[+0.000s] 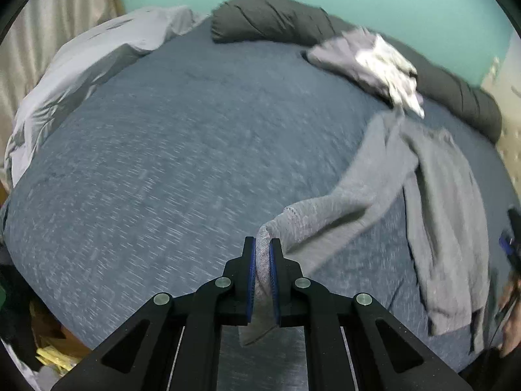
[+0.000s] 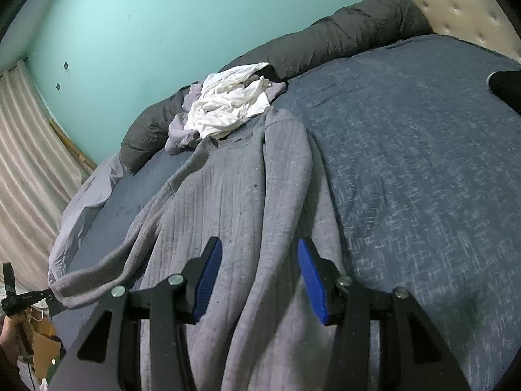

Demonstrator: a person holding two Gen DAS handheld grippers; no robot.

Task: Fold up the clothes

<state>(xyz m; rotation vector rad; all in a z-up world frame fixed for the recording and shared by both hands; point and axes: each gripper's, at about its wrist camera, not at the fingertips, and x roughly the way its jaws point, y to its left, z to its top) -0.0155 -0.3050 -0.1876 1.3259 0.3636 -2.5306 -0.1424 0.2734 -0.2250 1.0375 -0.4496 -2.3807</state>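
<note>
The left gripper (image 1: 263,257) pinches the sweater's (image 2: 234,195) sleeve cuff (image 1: 276,224) to draw it out — the right gripper (image 2: 257,280) waits half-open over the bed's (image 2: 423,163) near edge.

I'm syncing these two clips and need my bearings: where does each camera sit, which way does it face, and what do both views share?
Left wrist: on the left hand-held gripper, looking down across the blue bedspread; its jaws are shut on the grey sweater's sleeve cuff.
Right wrist: on the right hand-held gripper, facing the teal wall; its open jaws hover over the grey sweater; the left hand-held gripper shows at the left edge.
Shared: the sweater, bedspread, white garment, dark rolled duvet.
</note>
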